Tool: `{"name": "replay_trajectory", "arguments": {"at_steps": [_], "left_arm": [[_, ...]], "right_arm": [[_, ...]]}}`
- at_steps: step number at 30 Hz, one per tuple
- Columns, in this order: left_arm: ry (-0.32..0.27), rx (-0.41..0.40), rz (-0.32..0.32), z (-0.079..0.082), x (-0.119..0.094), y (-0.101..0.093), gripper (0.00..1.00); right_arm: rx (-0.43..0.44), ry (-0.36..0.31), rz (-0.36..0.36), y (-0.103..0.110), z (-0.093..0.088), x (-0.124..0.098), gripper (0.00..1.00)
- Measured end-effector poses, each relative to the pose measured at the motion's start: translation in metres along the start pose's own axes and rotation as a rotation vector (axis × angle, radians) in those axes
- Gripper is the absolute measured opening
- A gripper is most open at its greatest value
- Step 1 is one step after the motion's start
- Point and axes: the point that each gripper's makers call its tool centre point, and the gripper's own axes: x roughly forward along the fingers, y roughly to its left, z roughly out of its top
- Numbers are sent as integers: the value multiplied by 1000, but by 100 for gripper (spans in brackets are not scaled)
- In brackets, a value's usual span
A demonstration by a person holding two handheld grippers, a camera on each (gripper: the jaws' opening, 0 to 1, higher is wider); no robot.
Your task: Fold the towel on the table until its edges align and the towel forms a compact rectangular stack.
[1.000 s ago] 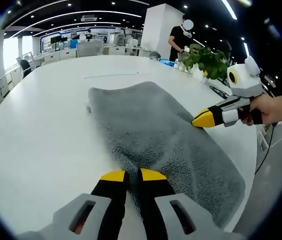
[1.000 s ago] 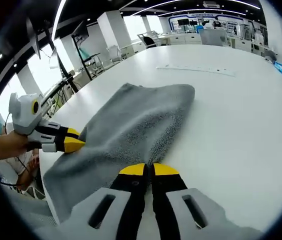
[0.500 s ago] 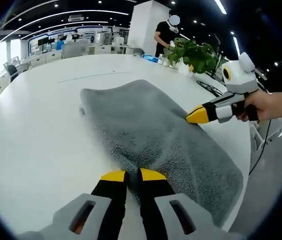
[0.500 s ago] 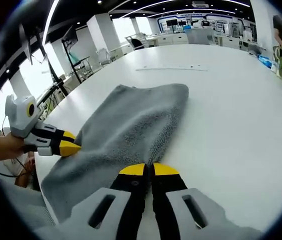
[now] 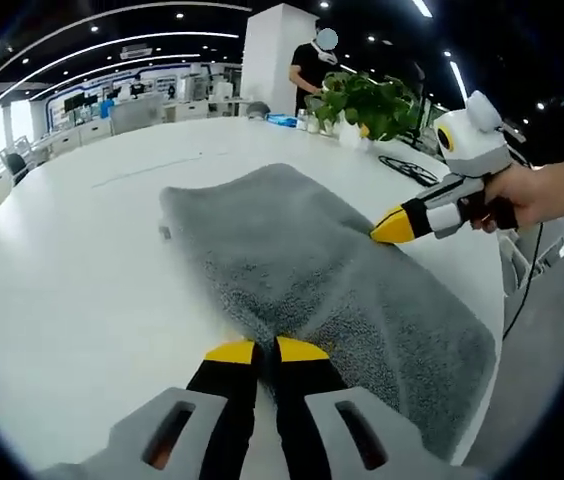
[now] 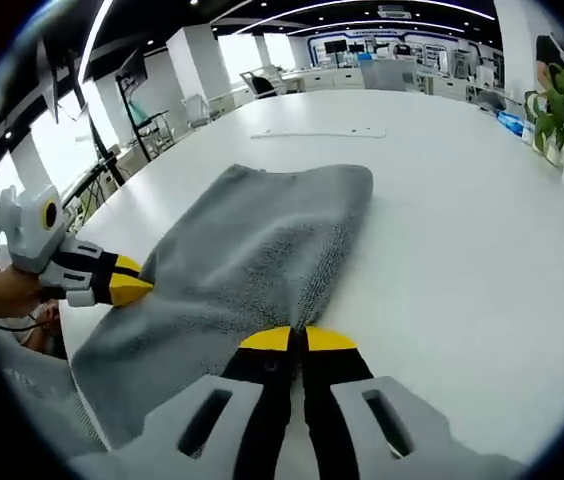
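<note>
Both grippers (image 5: pixel 254 350) (image 6: pixel 295 339) pinching towel (image 5: pixel 302 250) edges; uneven lift risks slipped corner, misaligned fold on table (image 5: pixel 62 270)

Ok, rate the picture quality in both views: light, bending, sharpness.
Left gripper view: even ceiling light, towel pile sharp, white table edge bowed by the fisheye, right tongs crisp. Right gripper view: bright windows wash out the far left, towel sharp, left tongs slightly soft near the rim.
</note>
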Motion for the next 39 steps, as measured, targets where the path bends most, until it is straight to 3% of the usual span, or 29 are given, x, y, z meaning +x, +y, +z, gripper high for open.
{"name": "replay_trajectory", "arguments": {"at_steps": [5,6,8,9,12,16,18,19,21,27,29,31,35,37,39], "left_arm": [[0,-15,3,1,-2,-1,4],[-6,-42,4,-1,-1,0,4],[-40,-197,13,-1,-2,3,4],[-48,-197,15,-1,-3,4,4],[-36,-126,25,-2,-2,1,4],[-26,-148,-9,-2,-1,5,4],[-18,-71,-14,1,-3,4,5],[-6,8,-16,4,-4,0,6],[3,22,-17,4,-4,-2,8],[6,89,23,14,-10,7,37],[-15,93,26,19,-12,12,40],[-32,93,11,26,-19,8,40],[-44,170,-32,35,-32,-10,40],[-34,222,-81,29,-32,-16,39],[-34,266,-123,29,-41,-36,39]], "right_arm": [[15,-2,-6,0,-1,0,0],[16,-1,-9,0,-2,0,0],[11,1,-15,-1,-1,0,0],[10,1,-18,-1,-2,1,0],[38,-2,-25,-1,-1,2,0],[1,2,-30,1,-1,2,0],[-6,-4,-21,2,-1,2,0],[-13,-5,-22,2,-1,2,1],[-48,-4,-20,1,0,2,1],[-24,-35,12,4,10,-4,12],[-37,-60,20,7,16,-8,13],[-49,-70,31,11,19,-13,14],[-94,-84,65,23,23,-23,16],[-82,-94,94,28,22,-26,15],[-91,-99,114,33,22,-28,15]]}}
